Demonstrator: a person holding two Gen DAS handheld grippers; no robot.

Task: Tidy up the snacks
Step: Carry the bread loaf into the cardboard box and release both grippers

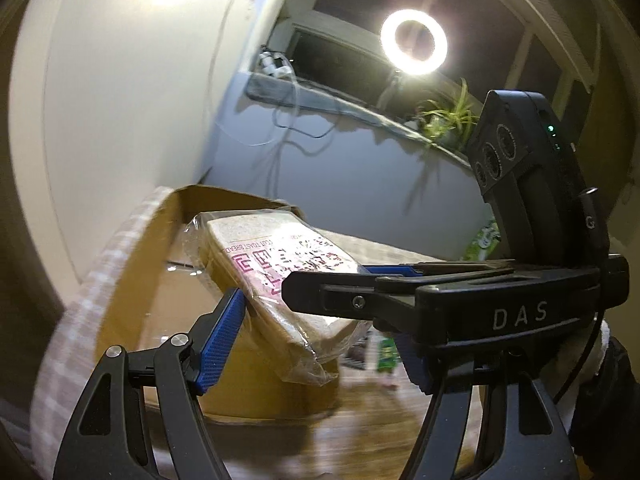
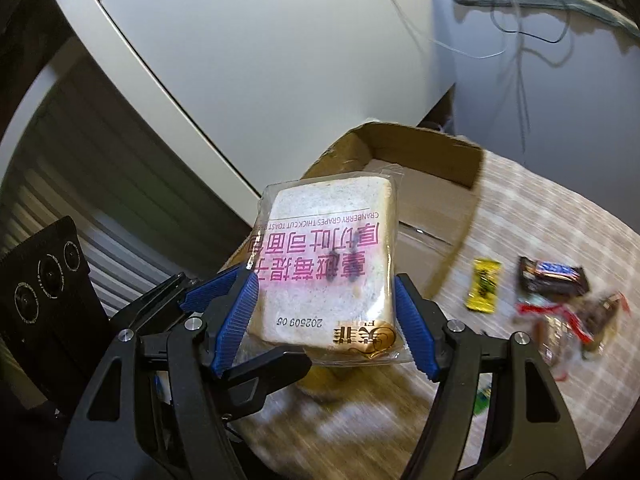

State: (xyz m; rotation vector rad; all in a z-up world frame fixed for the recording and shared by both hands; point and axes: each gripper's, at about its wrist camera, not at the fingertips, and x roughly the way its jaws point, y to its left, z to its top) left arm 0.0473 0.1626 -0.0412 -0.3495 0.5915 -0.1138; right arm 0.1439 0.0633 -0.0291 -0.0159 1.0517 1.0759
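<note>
A clear-wrapped pack of toast bread with pink print (image 2: 326, 268) is clamped between the blue pads of my right gripper (image 2: 326, 304), held above the table in front of an open cardboard box (image 2: 432, 168). In the left wrist view the same bread pack (image 1: 280, 276) sits between my left gripper's blue pads (image 1: 222, 340), with the right gripper's black body (image 1: 460, 300) crossing over it. My left gripper (image 1: 316, 340) touches the pack on its left side; its right finger is hidden behind the other gripper. The box (image 1: 152, 264) lies behind the pack.
A yellow candy wrapper (image 2: 484, 286), a dark chocolate bar (image 2: 554, 280) and a blurred pile of wrapped sweets (image 2: 576, 320) lie on the checked tablecloth (image 2: 552, 216) to the right. A white curved wall panel (image 2: 260, 60) stands close behind the box. A ring light (image 1: 414, 42) shines above.
</note>
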